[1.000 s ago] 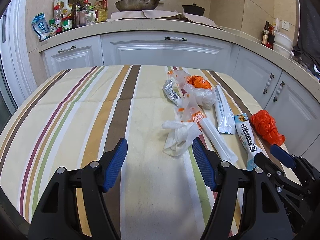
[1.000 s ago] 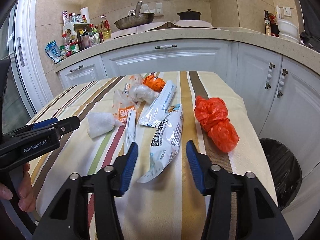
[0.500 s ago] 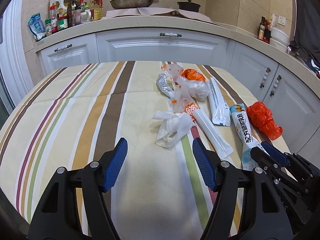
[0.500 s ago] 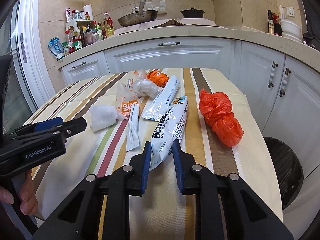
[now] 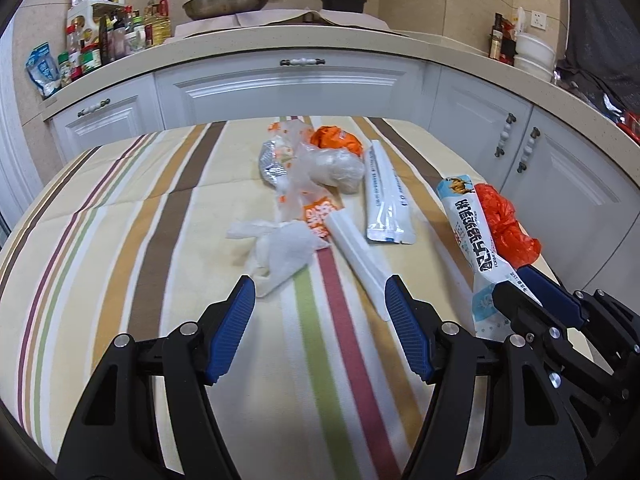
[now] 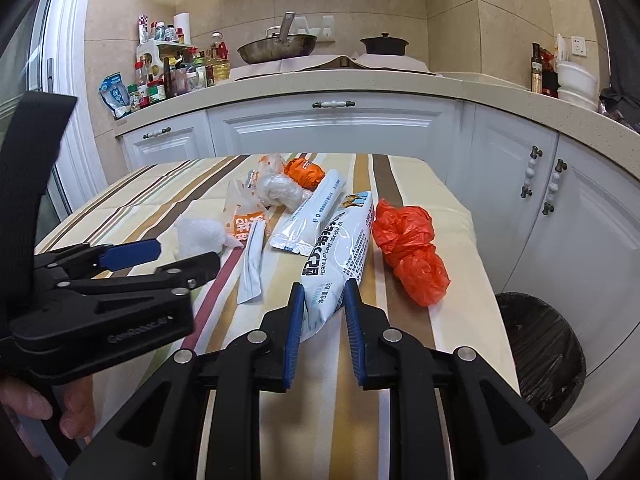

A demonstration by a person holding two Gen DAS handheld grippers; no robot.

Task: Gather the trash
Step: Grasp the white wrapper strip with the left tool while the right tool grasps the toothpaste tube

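The striped table (image 6: 404, 168) is carrying a spread of trash, and a black-lined trash bin (image 6: 540, 356) is standing on the floor just beyond its right edge. The right gripper (image 6: 320, 312) is now clamping the near end of the white camel-milk powder packet (image 6: 340, 240); its jaws are drawn in tight against the packet's sides. A second ago those jaws were standing wide around the packet's end, half a second ago they were closing onto it, and the packet is now rising off the cloth at its far end, as the left wrist view shows it tilting up in front of the red plastic bag (image 5: 506, 224). Judgement: first item secured, transfer to the bin is the step in hand.

The left gripper (image 5: 320, 304) is hanging with jaws fully apart, holding nothing, over the crumpled white plastic bag (image 5: 280, 252) and the long white sachet (image 5: 360, 260). It has edged nearer to these since the earlier frames. The remaining wrappers are lying undisturbed mid-table.
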